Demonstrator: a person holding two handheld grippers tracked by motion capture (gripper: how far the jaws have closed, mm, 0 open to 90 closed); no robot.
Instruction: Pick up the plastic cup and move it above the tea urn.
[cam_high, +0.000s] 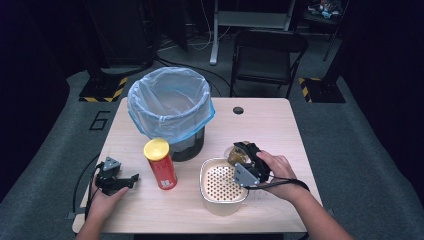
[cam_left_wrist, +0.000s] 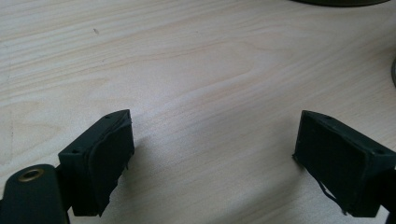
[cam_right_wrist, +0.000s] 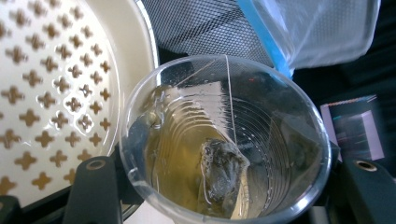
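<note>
Right hand-held gripper (cam_right_wrist: 219, 186) clamped on clear cup (cam_right_wrist: 224, 140) — strainer bowl (cam_high: 222, 186) just beside, bin (cam_high: 170, 107) behind — left hand-held gripper (cam_left_wrist: 212, 154) wide.

Clear plastic cup (cam_right_wrist: 224, 140): base cut off by the bottom edge of the right gripper view; from the high view, mostly hidden behind the right gripper (cam_high: 248, 161) and the hand around it.
Tea bag (cam_right_wrist: 223, 175): blurred under the liquid, markings unreadable.
Perforated cream basket (cam_right_wrist: 56, 93): cropped by the left and top edges in the right gripper view.
Bin (cam_right_wrist: 210, 28) with blue-rimmed liner (cam_right_wrist: 317, 28): top cut off there.
Red canister (cam_high: 161, 164): label too small to read.
Left gripper (cam_left_wrist: 212, 163): body cut off by the bottom edge of its own view.
Dark rim (cam_left_wrist: 341, 2): sliver at the top edge, unidentifiable.
Room beyond the table (cam_high: 270, 125): too dark to tell.
</note>
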